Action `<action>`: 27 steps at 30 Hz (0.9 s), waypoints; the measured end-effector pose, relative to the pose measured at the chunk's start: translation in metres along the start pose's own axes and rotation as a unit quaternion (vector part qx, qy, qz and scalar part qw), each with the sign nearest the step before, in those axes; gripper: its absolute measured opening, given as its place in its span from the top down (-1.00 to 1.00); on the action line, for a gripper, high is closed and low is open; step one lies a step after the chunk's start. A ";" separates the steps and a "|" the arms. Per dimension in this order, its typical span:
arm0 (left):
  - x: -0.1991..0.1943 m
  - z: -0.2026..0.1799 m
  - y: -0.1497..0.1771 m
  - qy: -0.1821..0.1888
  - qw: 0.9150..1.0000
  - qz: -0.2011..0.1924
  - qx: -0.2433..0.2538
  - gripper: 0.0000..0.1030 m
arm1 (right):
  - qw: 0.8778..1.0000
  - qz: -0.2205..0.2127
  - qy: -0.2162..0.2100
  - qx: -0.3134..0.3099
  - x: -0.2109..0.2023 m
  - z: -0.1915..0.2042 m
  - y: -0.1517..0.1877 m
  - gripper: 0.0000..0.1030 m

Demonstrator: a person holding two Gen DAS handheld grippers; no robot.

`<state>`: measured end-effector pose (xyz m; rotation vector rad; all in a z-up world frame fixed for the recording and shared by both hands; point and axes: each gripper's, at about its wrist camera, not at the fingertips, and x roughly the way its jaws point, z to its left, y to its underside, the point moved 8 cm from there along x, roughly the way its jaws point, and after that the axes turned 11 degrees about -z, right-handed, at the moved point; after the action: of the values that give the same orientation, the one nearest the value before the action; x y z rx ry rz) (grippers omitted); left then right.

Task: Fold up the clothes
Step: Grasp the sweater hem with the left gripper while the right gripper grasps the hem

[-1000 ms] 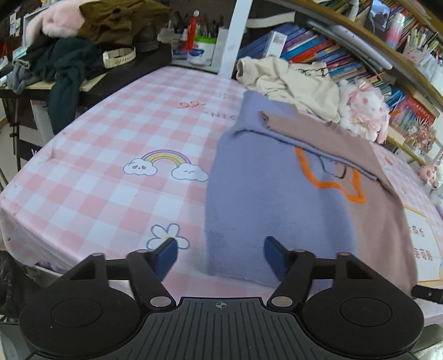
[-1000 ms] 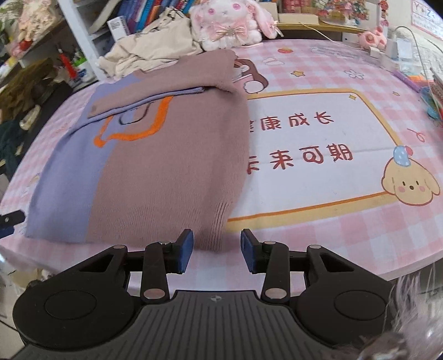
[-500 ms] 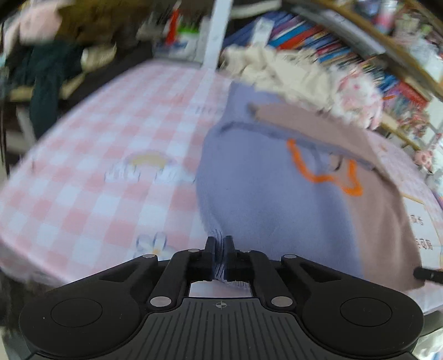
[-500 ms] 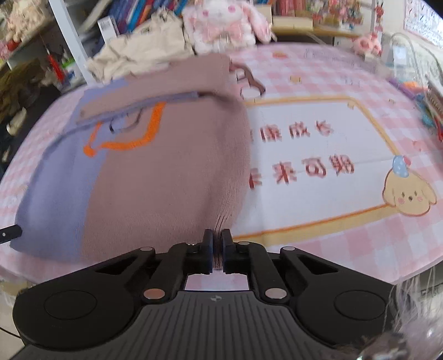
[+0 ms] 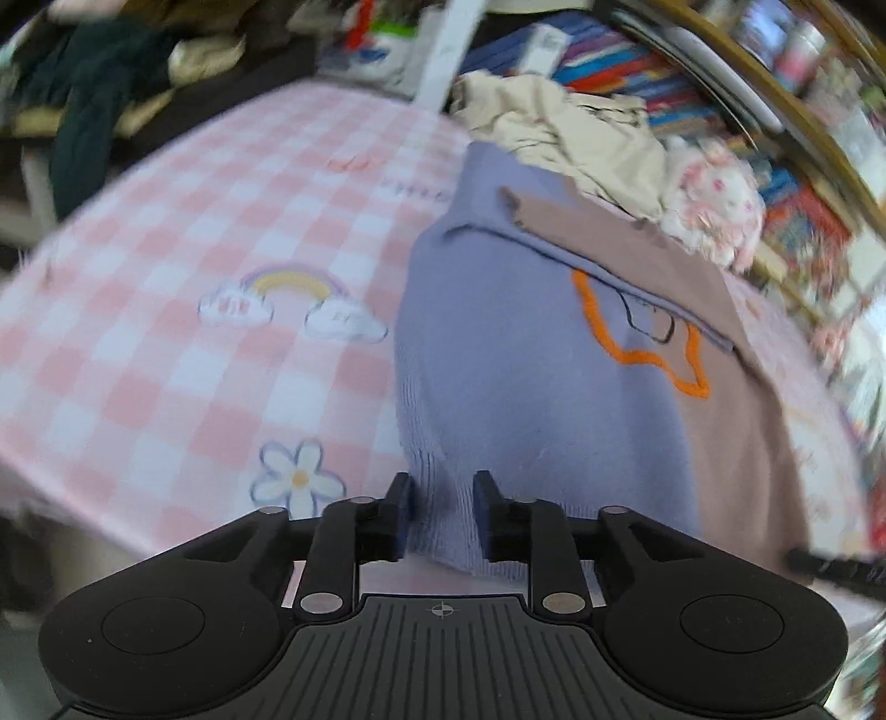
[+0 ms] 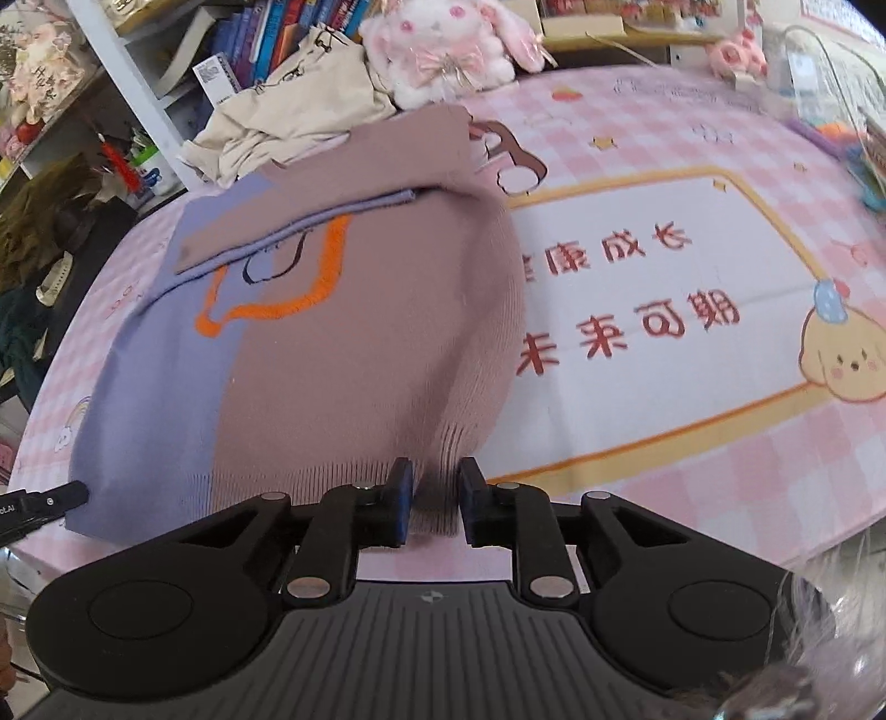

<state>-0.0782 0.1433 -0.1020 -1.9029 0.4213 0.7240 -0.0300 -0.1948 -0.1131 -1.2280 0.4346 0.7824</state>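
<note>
**Hem corners sat between both pairs of jaws**

Sweater (image 6: 343, 343) lay flat on the pink checked tablecloth (image 5: 183, 354), its long axis running straight away from both grippers, hem nearest, neck at the far end by the cream garment (image 6: 299, 116) and the plush rabbit (image 6: 448, 50). A folded sleeve (image 6: 310, 205) crossed its chest. The left gripper (image 5: 440, 518) straddled the lilac hem corner, jaws narrowly parted with the ribbed edge between them; whether the pads were pressing the knit could not be told. The right gripper (image 6: 434, 501) stood likewise at the mauve hem corner, jaws narrowly apart around the ribbing. Each was equally near its own corner, so the coming fold looked set to carry the hem forward along that long axis towards the neck.

Writing: large red Chinese characters (image 6: 626, 310) were printed on the cloth's white panel, upside down to the right wrist camera and not read with confidence. Beside them sat a cartoon puppy (image 6: 841, 354). A rainbow (image 5: 293, 304) and a flower (image 5: 296, 476) showed left of the sweater. No brand label was visible on the garment.
</note>
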 end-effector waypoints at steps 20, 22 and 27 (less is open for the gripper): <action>0.015 0.008 0.001 0.033 0.998 0.023 -0.054 0.93 | 1.000 0.013 -0.007 0.023 0.009 -0.007 -0.001 0.85; 0.013 0.004 0.003 0.040 0.998 0.024 -0.048 0.93 | 1.000 -0.001 0.006 0.029 0.004 -0.016 -0.005 0.86; 0.007 -0.010 0.011 0.047 0.998 0.024 -0.020 0.93 | 1.000 -0.011 0.002 0.021 -0.009 -0.022 -0.010 0.86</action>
<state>-0.0762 0.1302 -0.1115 -1.9748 0.5154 0.6808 -0.0264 -0.2196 -0.1063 -1.1931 0.4379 0.7492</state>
